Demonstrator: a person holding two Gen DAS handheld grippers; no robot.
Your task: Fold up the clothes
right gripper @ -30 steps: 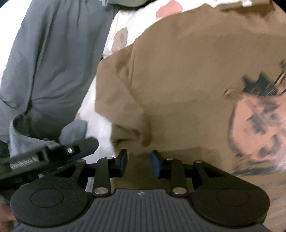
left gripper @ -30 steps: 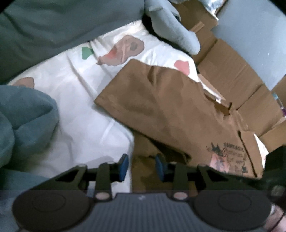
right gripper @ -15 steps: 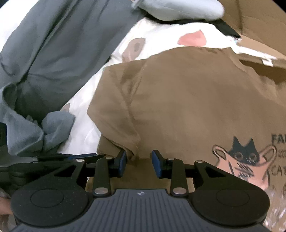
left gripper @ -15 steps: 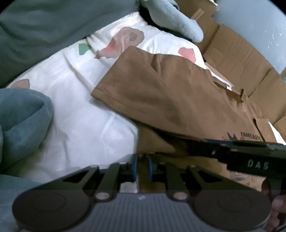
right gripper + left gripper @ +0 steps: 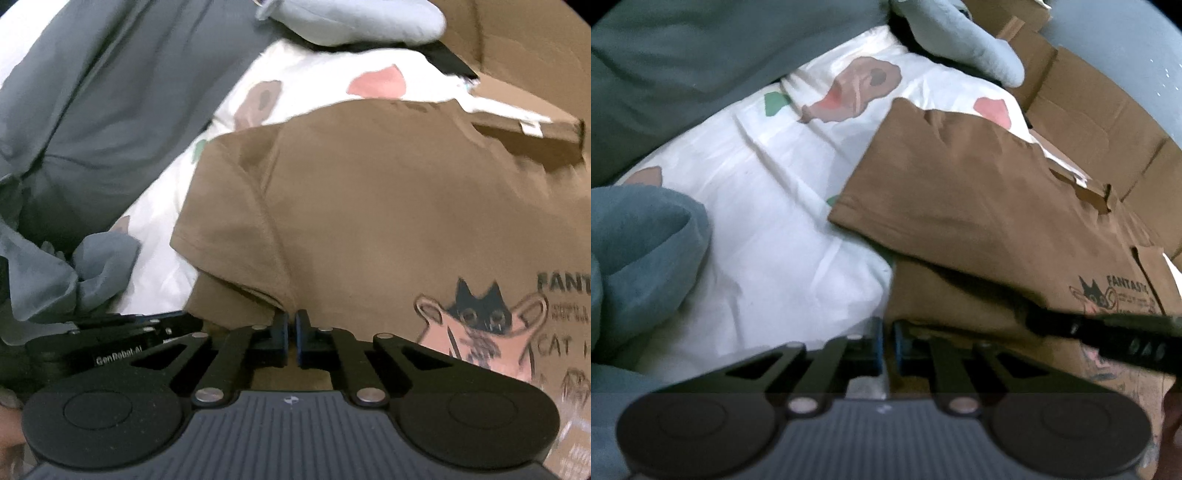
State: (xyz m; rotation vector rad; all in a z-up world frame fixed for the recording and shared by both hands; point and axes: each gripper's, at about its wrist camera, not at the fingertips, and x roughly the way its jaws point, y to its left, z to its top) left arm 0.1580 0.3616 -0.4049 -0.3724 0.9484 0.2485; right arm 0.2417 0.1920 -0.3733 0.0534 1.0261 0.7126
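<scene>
The left gripper (image 5: pixel 888 345) has its blue-padded fingers (image 5: pixel 874 343) pinched together on the near edge of the brown cotton T-shirt with a cat print (image 5: pixel 979 206); the right gripper (image 5: pixel 291 338) is likewise clamped on the shirt's fabric just below the sleeve (image 5: pixel 236 221); the shirt lies spread on a white bedsheet with pink and brown blotches (image 5: pixel 768 229), its far side over flattened brown cardboard (image 5: pixel 1097 110); a grey-blue blanket (image 5: pixel 642 251) bunches at the left; a pale blue plush (image 5: pixel 964 40) lies beyond.
</scene>
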